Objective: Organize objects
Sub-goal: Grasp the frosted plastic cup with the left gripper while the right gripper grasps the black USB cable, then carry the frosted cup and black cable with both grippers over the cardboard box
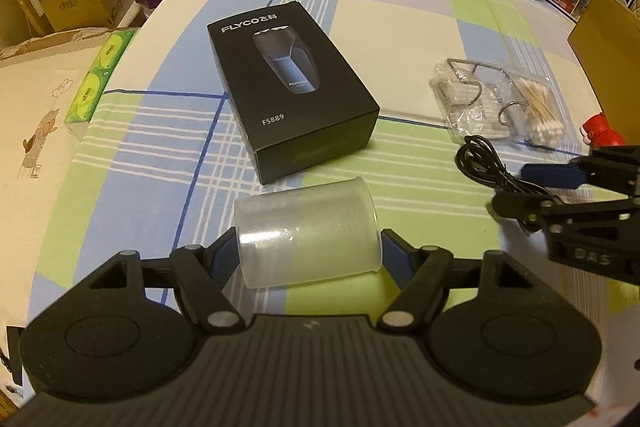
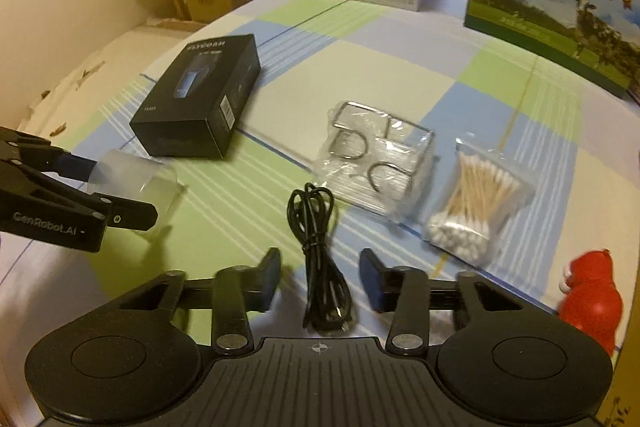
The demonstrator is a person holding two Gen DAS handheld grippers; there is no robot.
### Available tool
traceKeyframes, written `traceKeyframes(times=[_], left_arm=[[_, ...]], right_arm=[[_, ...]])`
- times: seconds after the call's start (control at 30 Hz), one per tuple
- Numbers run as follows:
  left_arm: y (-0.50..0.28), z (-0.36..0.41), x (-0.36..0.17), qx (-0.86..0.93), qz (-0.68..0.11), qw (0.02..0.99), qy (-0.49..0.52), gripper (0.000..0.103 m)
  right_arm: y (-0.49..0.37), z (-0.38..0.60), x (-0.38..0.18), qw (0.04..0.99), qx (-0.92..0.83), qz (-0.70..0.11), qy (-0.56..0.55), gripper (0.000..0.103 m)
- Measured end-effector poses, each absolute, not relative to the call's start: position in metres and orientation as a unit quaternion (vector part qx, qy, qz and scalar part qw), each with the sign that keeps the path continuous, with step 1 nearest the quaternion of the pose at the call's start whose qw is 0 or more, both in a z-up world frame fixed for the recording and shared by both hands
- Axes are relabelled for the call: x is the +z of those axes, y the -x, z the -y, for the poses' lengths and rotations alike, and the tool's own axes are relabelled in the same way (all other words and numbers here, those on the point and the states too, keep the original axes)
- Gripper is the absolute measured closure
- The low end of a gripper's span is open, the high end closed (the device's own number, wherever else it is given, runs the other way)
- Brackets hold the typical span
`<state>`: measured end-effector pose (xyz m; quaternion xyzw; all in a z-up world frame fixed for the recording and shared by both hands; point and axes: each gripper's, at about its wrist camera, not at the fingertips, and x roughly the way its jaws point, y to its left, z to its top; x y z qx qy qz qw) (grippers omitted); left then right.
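Cup (image 1: 308,233) lies sideways in the left claw (image 1: 308,251), jaws closed against its walls, just before the black box (image 1: 292,87); right claw (image 2: 320,279) gapes wide astride the coiled cable (image 2: 320,259) on the table (image 2: 400,67), seemingly ready to pinch it

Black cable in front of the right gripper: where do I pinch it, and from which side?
Probably pinch the black cable at its tied waist, where the strands bunch tightest. Come from above with the right gripper, already open astride it. It lies flat, lengthwise between the fingers, so closing crosswise should gather every strand.
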<state>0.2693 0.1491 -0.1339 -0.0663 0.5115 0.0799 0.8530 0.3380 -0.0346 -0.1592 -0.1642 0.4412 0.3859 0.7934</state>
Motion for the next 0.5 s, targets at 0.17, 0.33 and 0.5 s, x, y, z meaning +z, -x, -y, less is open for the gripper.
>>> traceKeyframes(times=[0.17,0.33,0.5], left_arm=[[-0.269,-0.147,-0.134,0.082,-0.511,0.854,0.062,0.032],[-0.266,-0.141,-0.133,0.078,-0.512,0.853,0.058,0.032],[-0.260,-0.132,-0.131,0.067,-0.513,0.854,0.055,0.032]], right_arm=[[-0.333,0.030,-0.162,0.791,0.383,-0.439,0.185,0.087],[-0.324,0.033,-0.159,0.781,0.383,-0.457,0.186,0.087],[-0.310,0.044,-0.156,0.775,0.377,-0.479,0.164,0.088]])
